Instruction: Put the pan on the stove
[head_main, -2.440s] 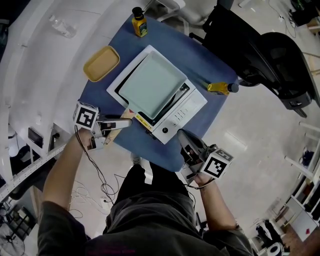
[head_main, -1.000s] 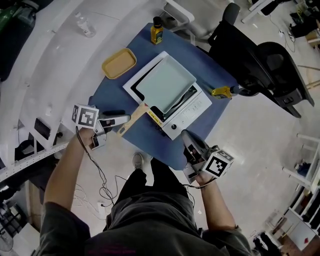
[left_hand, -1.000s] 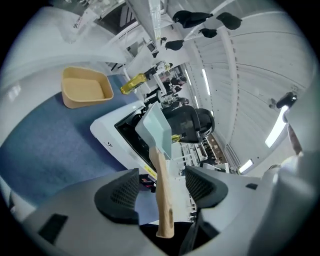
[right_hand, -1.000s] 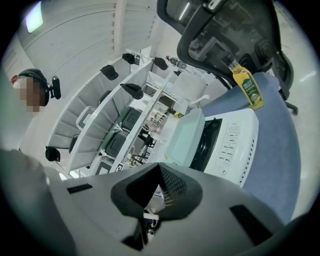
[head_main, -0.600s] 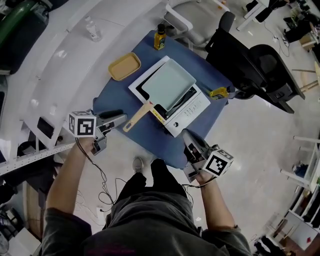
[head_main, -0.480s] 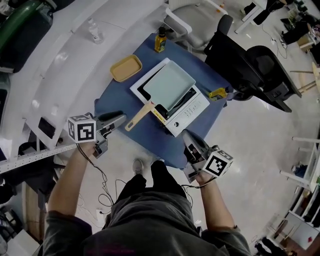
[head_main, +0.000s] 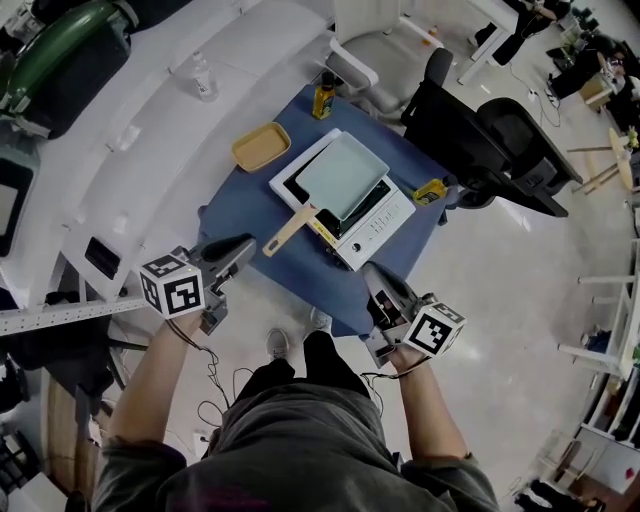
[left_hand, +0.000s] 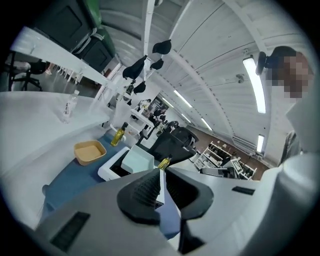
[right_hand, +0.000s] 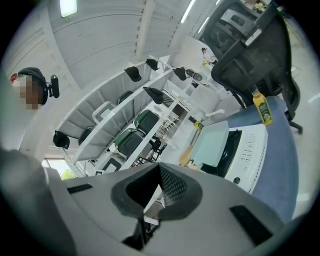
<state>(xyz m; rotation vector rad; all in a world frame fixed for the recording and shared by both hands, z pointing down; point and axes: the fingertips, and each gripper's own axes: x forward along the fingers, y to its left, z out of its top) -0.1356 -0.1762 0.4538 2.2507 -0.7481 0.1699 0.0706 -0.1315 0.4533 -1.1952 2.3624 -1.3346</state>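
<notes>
At left frame the left gripper (head_main: 244, 249), jaws just closing to near contact on nothing, hangs apart from the pan (head_main: 340, 177), which at centre covers most of the stove (head_main: 385, 214), while at lower right the right gripper (head_main: 376, 273), jaws together and empty, overlaps the blue table (head_main: 245, 205) edge.

Quick tally: one pale green pan (head_main: 342, 176), one white stove (head_main: 385, 215), one yellow tray (head_main: 261, 146), two oil bottles, back bottle (head_main: 322, 95) and right-hand bottle (head_main: 432, 190), one blue surface (head_main: 240, 205).
</notes>
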